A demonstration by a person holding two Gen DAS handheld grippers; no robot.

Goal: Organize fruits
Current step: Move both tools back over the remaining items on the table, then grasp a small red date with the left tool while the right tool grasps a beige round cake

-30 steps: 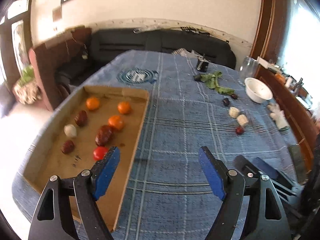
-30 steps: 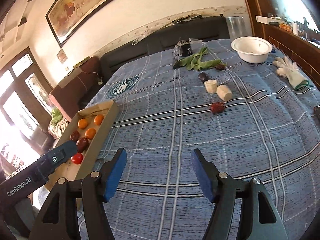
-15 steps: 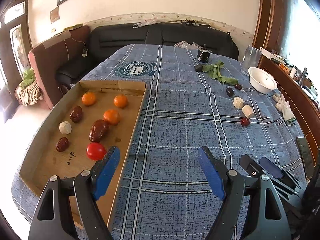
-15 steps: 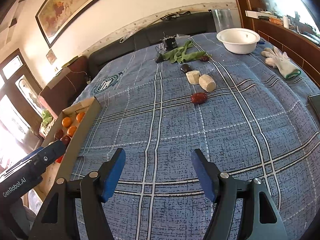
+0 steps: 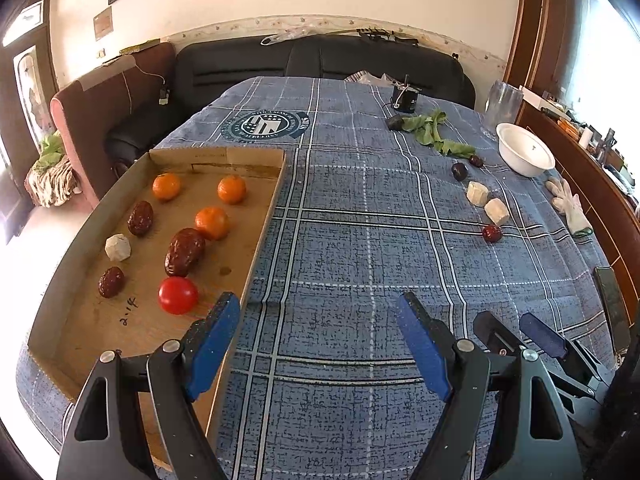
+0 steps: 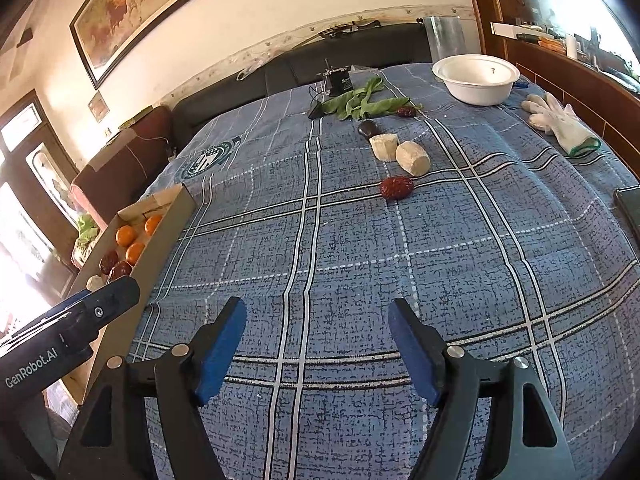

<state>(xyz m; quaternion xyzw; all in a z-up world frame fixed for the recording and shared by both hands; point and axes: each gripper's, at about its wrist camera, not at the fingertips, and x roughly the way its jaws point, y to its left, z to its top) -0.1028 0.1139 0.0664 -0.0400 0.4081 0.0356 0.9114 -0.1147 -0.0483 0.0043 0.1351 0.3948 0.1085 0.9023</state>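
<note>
A cardboard tray (image 5: pixel 262 216) at the table's left holds three oranges (image 5: pixel 212 222), a red tomato (image 5: pixel 178 295), three dark red dates (image 5: pixel 184 251) and a pale chunk (image 5: pixel 118 247). Loose on the blue cloth at the right lie a red date (image 6: pixel 396 187), two pale chunks (image 6: pixel 413 157) and a dark plum (image 6: pixel 369 128). My left gripper (image 5: pixel 320 344) is open and empty over the cloth beside the tray's near right edge. My right gripper (image 6: pixel 316 344) is open and empty above the cloth, well short of the red date.
A white bowl (image 6: pixel 476 79), green leaves (image 6: pixel 360 104), a small black device (image 6: pixel 340 80), a white glove (image 6: pixel 560 124) and a phone (image 6: pixel 630 208) lie toward the far and right side. A black sofa (image 5: pixel 320 64) stands behind the table.
Both views have shifted: the right gripper moved forward toward the loose red date, which now looks nearer. The left gripper drew a little closer to the tray. Both stayed open.
</note>
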